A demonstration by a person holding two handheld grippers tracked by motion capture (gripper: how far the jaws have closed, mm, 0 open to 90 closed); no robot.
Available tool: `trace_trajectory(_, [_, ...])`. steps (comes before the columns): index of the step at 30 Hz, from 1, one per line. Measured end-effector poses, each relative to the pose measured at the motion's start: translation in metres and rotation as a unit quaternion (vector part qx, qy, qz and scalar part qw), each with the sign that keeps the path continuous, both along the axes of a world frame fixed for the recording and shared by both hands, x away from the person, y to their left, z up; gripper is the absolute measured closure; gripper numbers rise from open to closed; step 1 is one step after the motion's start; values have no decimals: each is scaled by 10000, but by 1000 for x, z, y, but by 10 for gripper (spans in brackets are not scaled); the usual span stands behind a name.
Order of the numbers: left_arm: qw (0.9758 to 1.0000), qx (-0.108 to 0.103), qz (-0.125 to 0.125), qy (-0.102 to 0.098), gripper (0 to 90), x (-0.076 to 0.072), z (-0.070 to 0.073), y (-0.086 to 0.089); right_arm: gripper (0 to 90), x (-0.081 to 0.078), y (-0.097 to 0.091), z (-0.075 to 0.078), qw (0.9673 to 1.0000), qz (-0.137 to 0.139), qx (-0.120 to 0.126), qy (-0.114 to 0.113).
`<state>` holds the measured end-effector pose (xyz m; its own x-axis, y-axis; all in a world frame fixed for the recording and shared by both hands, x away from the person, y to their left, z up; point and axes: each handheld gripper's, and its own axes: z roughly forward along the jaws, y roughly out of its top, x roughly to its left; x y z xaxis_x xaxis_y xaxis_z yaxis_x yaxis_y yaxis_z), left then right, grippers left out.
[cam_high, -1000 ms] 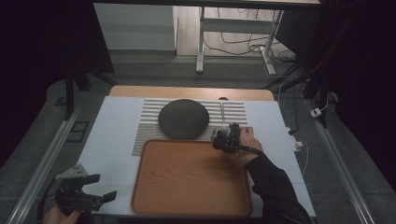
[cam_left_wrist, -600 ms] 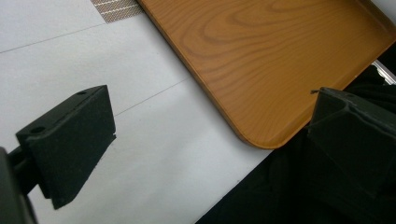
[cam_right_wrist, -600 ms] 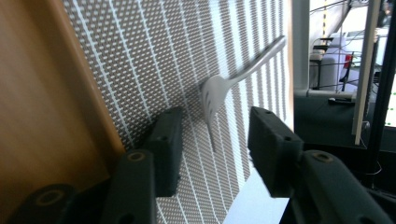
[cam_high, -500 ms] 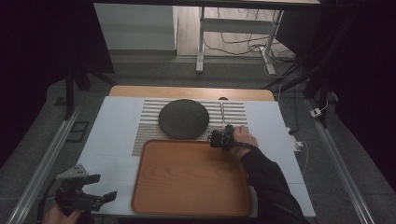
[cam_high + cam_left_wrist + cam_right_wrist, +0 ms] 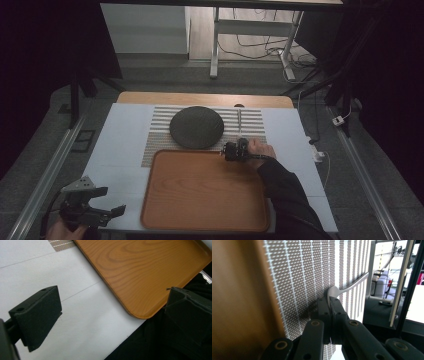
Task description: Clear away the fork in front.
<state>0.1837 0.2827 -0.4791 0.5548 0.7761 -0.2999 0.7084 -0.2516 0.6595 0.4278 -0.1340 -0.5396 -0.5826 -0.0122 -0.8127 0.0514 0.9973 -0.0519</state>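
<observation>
Black jaws of the left gripper (image 5: 107, 212) stand wide apart with nothing between them, idle over the white table (image 5: 120, 150) at its near left corner, beside the wooden tray (image 5: 200, 195). That tray sits bare in the middle of the near half. At its far right corner the right gripper (image 5: 231, 151) has just been closing, and in the right gripper view its jaws are clenched on the bowl end of a metal spoon (image 5: 348, 287); it could be a fork, since the pads hide the tip. Its handle runs away over the striped mat (image 5: 250, 117), which lies beyond the tray, and the spoon appears to rest flat there. Left of it on the mat sits a dark round plate (image 5: 196, 127), apart from the spoon.

By my reading the step in hand is the pick-up, with the grasp just made. Next comes a straight lift clear of the mat, then a short carry over the tray's rim; a thin handle may swing, so go slowly.

Count: two grippers, one tray, one mat, one plate, one spoon
</observation>
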Motion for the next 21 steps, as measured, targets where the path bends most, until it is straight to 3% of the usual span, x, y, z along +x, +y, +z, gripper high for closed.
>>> trace_trajectory(5, [10000,9,-9,-8,7,0,0,0,889,-4,-2,5,10000,39,-53,58])
trace_trajectory(9, [10000,21,-16,-12,7,0,0,-1,889,-12,-2,14,9999,72,111,24])
trace_trajectory(10, [10000,28,-16,-12,7,0,0,-1,889,-14,-2,19,9994,86,203,279])
trace_trajectory(11, [10000,32,-17,-14,7,0,0,-1,889,-18,-2,18,9994,150,301,-43])
trace_trajectory(12, [10000,34,-19,-16,7,0,0,-1,889,-21,-2,22,9993,133,336,82])
trace_trajectory(17, [10000,40,-22,-18,8,0,0,-1,889,-32,-2,32,9983,105,525,247])
trace_trajectory(18, [10000,41,-24,-20,8,0,0,-1,889,-40,-3,38,9990,34,432,-59])
trace_trajectory(19, [10000,42,-23,-19,8,0,0,-1,889,-39,-5,36,9962,235,832,110])
trace_trajectory(20, [10000,41,-24,-21,8,0,0,-1,889,-42,-6,43,9954,136,824,467])
trace_trajectory(21, [10000,40,-25,-20,8,0,0,-1,889,-42,-6,43,9954,136,824,467])
